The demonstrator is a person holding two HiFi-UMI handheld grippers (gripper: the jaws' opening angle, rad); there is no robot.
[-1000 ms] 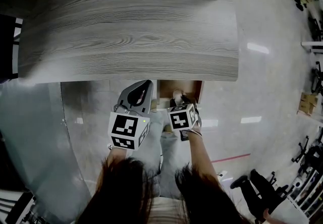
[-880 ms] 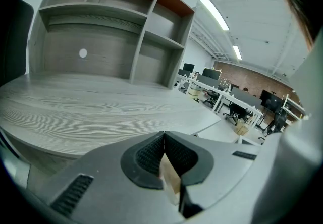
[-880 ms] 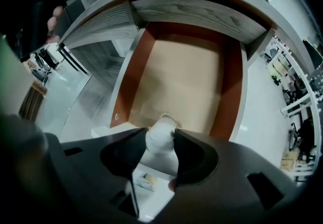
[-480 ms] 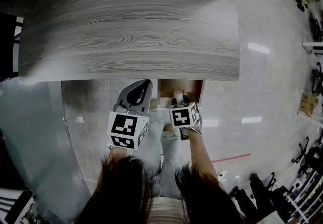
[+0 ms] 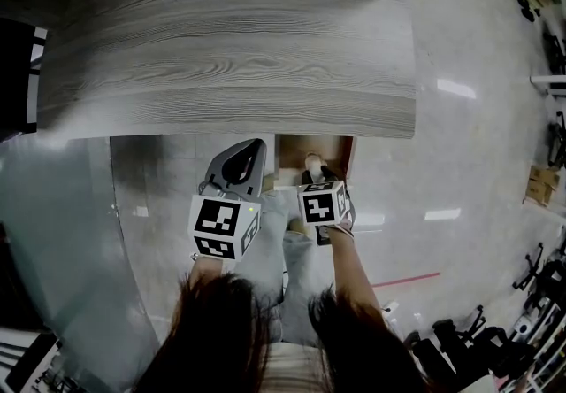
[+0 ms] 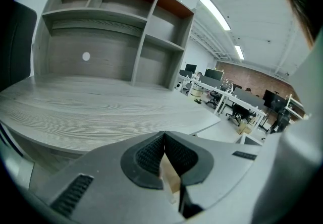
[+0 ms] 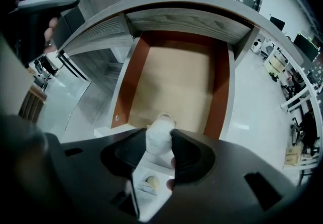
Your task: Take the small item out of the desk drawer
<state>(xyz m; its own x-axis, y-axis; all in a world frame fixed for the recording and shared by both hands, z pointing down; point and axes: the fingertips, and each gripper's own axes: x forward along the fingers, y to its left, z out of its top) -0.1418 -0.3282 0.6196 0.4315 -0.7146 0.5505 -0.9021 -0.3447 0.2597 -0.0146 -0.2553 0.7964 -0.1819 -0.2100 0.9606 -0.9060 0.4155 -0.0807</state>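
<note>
Right gripper (image 7: 159, 143) is clamped on the small white lump (image 7: 160, 128). The lump's long axis pokes past the tips toward 12 o'clock, over the near end of the open drawer (image 7: 174, 79). Drawer bottom is bare up to the bench (image 5: 230, 64) edge at 12. Left gripper (image 6: 162, 153), off at 9 o'clock, has its jaws pressed together. Shiny floor (image 5: 460, 161) lies open at 3.

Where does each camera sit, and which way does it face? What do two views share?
Head view: on the person's head, facing down at the desk top; hair, forearms, left gripper, right gripper show.
Left gripper view: on that gripper, facing across the desk top to the shelf unit; shut jaws show.
Right gripper view: on that gripper, facing down into the open drawer; jaws grip the small item.
Shared by head and right gripper views: drawer, item.
</note>
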